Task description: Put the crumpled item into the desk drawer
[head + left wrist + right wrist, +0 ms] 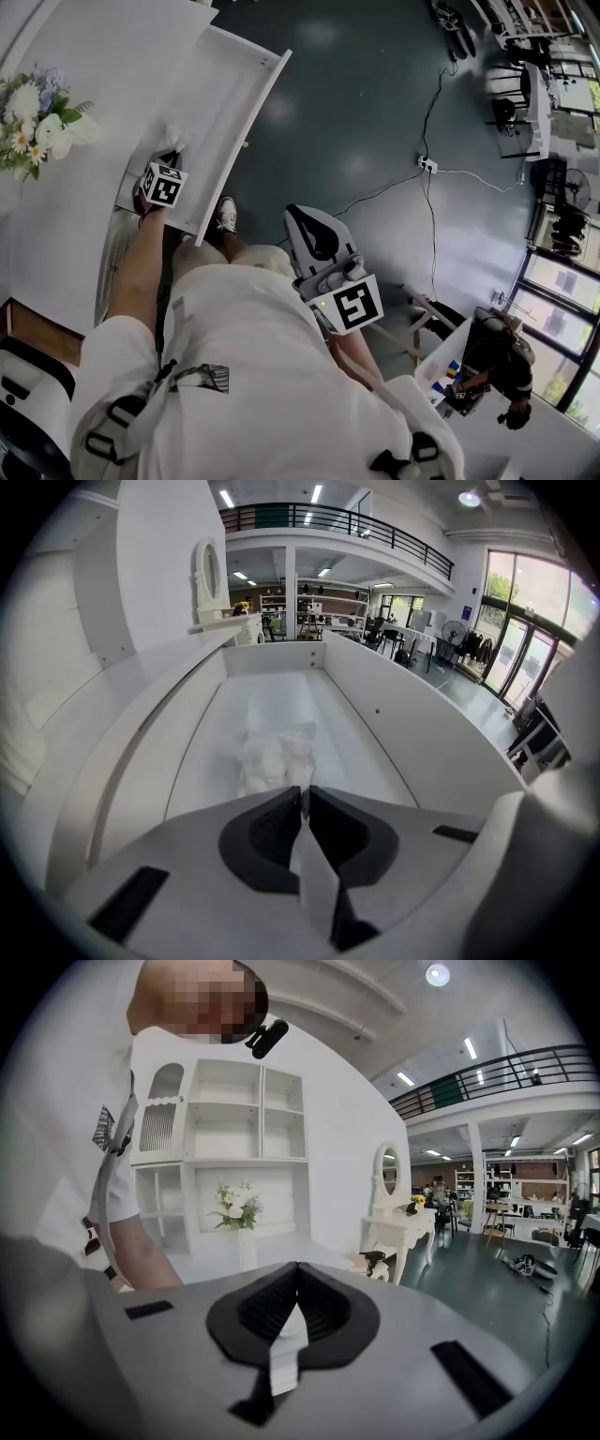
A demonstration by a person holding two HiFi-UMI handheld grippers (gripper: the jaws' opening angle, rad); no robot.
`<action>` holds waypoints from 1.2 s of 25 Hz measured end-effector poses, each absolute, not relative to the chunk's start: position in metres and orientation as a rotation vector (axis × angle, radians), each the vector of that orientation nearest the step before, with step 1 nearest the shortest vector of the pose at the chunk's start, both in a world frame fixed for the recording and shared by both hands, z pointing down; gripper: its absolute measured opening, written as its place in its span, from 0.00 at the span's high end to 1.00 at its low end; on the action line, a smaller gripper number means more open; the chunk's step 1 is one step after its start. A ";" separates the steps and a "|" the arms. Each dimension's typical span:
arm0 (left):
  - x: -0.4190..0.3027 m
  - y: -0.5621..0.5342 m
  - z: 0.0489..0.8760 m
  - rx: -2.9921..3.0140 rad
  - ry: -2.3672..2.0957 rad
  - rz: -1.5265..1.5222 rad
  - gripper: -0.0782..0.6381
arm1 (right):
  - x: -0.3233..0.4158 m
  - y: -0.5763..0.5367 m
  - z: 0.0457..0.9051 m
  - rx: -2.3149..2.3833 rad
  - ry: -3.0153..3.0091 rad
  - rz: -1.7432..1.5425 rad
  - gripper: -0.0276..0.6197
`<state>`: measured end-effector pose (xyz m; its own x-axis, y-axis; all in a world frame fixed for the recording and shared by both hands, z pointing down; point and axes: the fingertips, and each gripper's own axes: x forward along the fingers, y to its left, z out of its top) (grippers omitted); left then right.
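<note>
Wad (pixel 277 759), white and crumpled, sits in the drawer (pixel 394 728), on its floor midway between the side walls and well short of the far end wall. It is a bunched lump with no clear long axis and points no particular way. The left gripper (pixel 305 794) has its jaws pressed together, pinching the wad's near edge. The right gripper (pixel 296 1269) is outside the drawer, its jaws pressed together on nothing.

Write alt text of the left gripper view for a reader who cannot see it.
The left gripper, jaws shut, pinches a crumpled white item at its tips, inside an open white drawer. The drawer's long walls run away from the camera toward a bright, open hall.
</note>
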<state>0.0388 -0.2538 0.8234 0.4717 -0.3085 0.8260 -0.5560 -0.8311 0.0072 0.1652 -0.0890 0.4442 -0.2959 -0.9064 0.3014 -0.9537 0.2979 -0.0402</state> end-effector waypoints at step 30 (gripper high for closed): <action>0.002 -0.219 0.730 2.400 -1.021 0.906 0.59 | 0.129 -0.075 0.413 1.569 -2.600 0.212 0.94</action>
